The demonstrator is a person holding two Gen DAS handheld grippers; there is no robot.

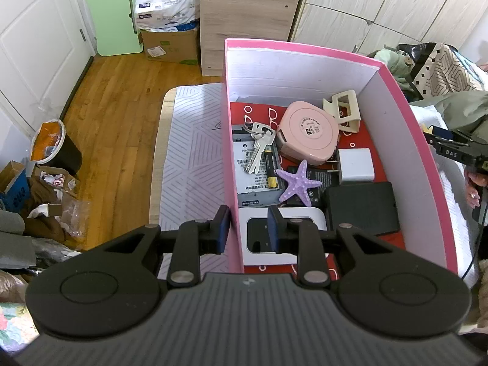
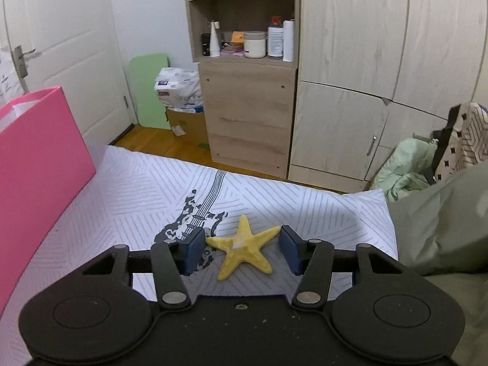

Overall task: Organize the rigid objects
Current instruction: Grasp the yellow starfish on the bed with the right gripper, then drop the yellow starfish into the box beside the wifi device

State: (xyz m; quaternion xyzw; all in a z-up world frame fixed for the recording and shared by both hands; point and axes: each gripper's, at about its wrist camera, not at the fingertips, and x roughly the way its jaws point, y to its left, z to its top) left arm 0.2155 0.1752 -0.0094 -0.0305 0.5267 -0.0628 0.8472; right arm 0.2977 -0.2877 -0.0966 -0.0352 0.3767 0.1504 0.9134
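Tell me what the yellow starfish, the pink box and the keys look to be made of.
Yellow starfish: probably resin or plastic, matte, with a bumpy, grainy skin; could be a dried real one. Pink box: paperboard, with smooth pink outside, plain white inner walls and thin, straight edges. Keys: metal, with a silvery sheen, on a ring.

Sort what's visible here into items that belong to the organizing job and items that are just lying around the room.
Job:
pink box
yellow starfish between the open right gripper fingers
purple starfish, keys, battery, pink round case in the box
left gripper astride the box wall

Lying about:
green board
cardboard box
bin
shelf bottles
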